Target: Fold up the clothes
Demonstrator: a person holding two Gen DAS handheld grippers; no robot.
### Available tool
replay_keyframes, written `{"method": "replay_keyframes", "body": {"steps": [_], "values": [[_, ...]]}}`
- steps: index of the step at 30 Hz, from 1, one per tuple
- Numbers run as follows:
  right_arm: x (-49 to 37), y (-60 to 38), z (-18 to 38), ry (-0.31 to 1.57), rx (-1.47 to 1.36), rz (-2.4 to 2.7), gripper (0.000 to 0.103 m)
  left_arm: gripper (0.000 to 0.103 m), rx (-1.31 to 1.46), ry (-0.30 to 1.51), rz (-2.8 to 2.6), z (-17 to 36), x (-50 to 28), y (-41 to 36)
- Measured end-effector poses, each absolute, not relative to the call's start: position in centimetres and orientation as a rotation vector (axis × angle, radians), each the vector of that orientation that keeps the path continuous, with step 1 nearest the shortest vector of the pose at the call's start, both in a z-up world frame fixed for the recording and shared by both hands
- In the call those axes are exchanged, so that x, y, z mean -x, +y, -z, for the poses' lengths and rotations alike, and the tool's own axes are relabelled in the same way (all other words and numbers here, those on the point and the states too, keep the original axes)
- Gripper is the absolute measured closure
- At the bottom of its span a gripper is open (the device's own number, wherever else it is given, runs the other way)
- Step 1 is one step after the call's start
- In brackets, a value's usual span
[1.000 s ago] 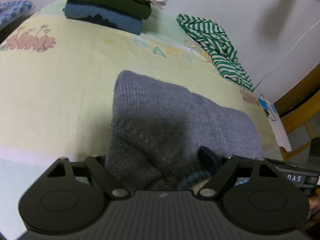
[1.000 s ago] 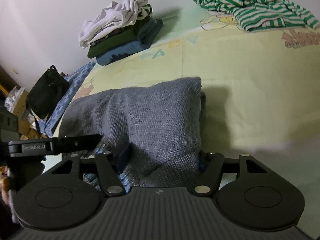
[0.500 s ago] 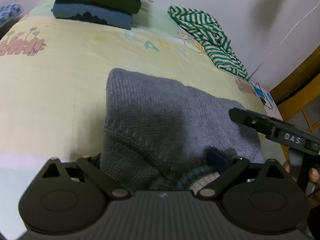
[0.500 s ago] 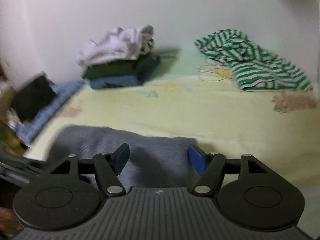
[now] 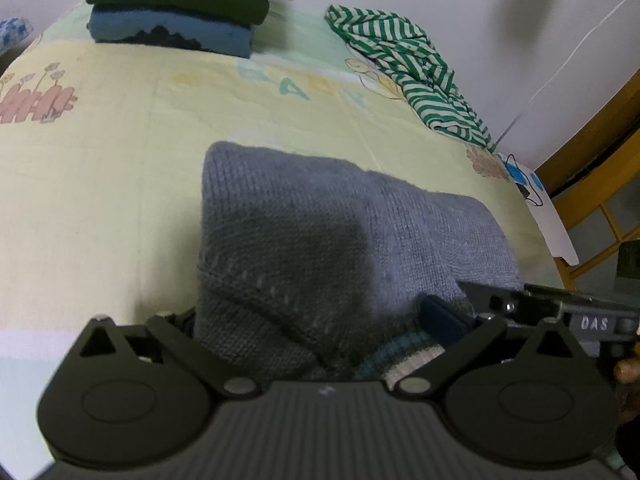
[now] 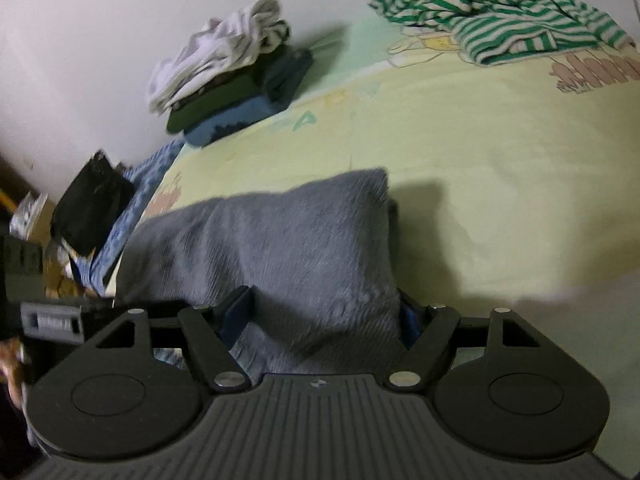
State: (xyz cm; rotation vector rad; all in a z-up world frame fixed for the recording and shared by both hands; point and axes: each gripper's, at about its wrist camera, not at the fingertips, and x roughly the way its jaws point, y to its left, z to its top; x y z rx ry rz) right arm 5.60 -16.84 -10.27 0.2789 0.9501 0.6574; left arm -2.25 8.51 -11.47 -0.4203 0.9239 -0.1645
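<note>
1. Left gripper (image 5: 316,320): jaws opening wide, near edge of grey sweater (image 5: 340,232) between them, unpinched.
2. Right gripper (image 6: 324,312): likewise, opening astride it.
3. Sweater folded on bed (image 5: 100,184), long axis running across both grippers.

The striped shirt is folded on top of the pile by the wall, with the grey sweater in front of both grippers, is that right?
Not quite: the striped shirt lies crumpled on the bed, apart from the pile, as the right wrist view shows. The grey sweater is indeed in front of both grippers.
</note>
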Motion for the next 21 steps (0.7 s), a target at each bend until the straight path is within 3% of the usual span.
{"method": "replay_keyframes", "body": {"steps": [5, 12, 16, 21], "values": [[-5.1, -15.7, 10.1, 0.955, -0.242, -0.625, 0.032, 0.002, 0.403, 0.93, 0.133, 11.3, 1.9, 7.8], [-4.8, -15.3, 9.8, 0.946, -0.239, -0.591, 0.052, 0.006, 0.394, 0.902, 0.094, 11.1, 2.2, 7.1], [-4.7, -14.7, 9.3, 0.939, -0.197, -0.584, 0.055, 0.018, 0.386, 0.894, 0.092, 10.9, 2.3, 7.1], [-4.5, -13.7, 8.7, 0.938, -0.133, -0.555, 0.057, 0.019, 0.359, 0.886, 0.081, 10.6, 2.3, 6.7]]}}
